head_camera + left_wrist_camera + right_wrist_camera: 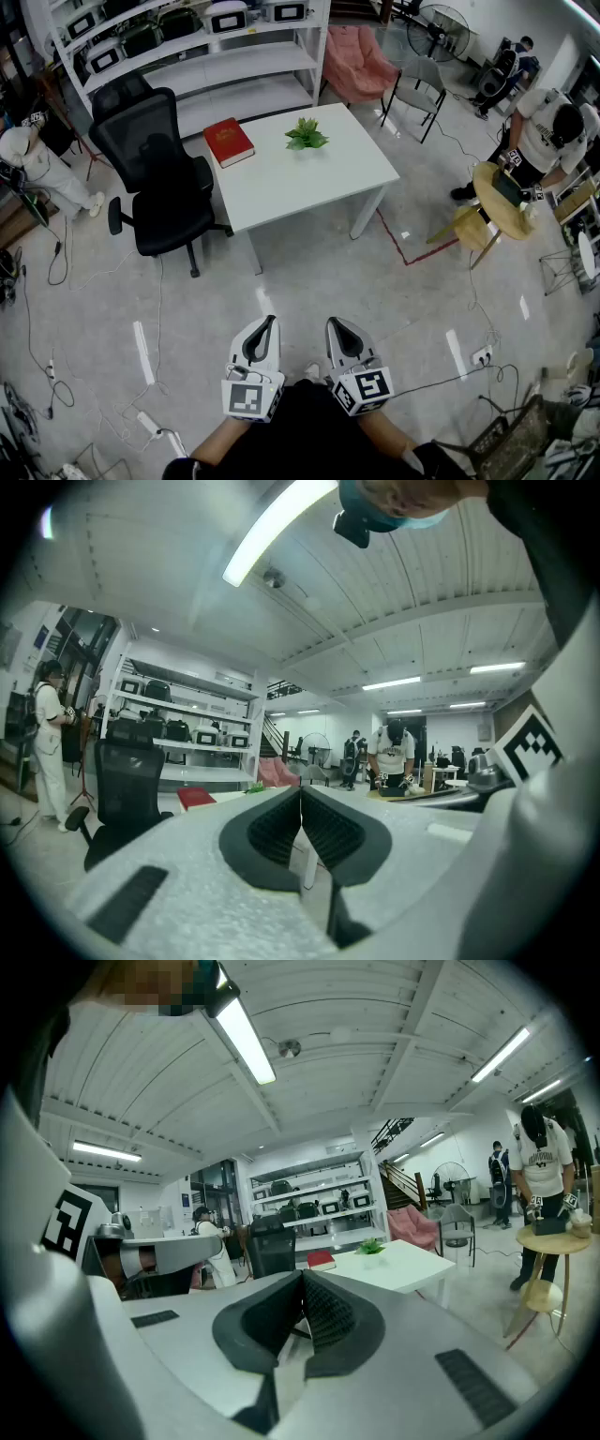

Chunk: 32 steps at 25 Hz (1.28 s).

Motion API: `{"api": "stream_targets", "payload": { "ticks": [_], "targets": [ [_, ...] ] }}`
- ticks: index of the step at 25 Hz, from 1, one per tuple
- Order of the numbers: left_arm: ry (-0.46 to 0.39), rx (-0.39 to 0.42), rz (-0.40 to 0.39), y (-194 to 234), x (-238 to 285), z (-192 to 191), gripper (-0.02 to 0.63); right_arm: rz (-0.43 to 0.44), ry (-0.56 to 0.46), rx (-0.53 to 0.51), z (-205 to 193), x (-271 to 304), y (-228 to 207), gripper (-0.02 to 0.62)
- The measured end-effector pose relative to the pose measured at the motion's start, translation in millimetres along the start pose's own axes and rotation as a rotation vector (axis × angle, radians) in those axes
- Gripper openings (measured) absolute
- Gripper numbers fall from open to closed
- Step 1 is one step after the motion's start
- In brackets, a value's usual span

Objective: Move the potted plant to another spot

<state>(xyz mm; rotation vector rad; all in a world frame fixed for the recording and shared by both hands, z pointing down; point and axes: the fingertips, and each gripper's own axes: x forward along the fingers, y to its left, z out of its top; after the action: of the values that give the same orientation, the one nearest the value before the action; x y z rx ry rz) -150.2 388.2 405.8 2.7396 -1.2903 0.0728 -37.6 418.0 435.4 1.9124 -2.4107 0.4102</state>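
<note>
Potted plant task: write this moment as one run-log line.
phase: not started | potted plant: on white table, apart from red book | left gripper: shut, empty | right gripper: shut, empty

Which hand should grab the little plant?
Probably the right gripper: the potted plant has bare table on that side, the red book on the left. Both are far off, jaws shut.

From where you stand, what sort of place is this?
Probably a lab or workshop: white shelves stacked with boxy equipment, cables trailing over the floor, and a white table with a potted plant and red book beside an office chair.
</note>
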Motion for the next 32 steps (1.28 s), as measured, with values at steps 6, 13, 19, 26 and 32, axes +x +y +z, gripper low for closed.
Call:
{"api": "stream_targets", "payload": {
  "ticks": [6,13,19,26,32],
  "targets": [
    [-0.021,-0.002,0.008,-7.5,1.3,3.3,0.017,-0.004,-0.001,0.009,0.5,-6.4,-5.6,0.012],
    [-0.017,-0.005,0.021,-23.0,4.5,4.0,0.017,0.010,-0.011,0.025,3.7,-16.1,-16.9,0.012],
    [-0.016,-0.004,0.041,-44.6,9.4,-1.1,0.017,0.043,-0.036,0.036,6.6,-29.4,-31.5,0.012],
    [0.010,-0.002,0.062,-59.0,18.5,-13.6,0.017,0.053,-0.025,0.043,-0.1,-33.1,-54.4,0.012],
    [0.012,-0.012,0.080,-54.7,40.6,-20.3,0.017,0.063,-0.026,0.035,0.1,-20.6,-71.1,0.012]
  ]
}}
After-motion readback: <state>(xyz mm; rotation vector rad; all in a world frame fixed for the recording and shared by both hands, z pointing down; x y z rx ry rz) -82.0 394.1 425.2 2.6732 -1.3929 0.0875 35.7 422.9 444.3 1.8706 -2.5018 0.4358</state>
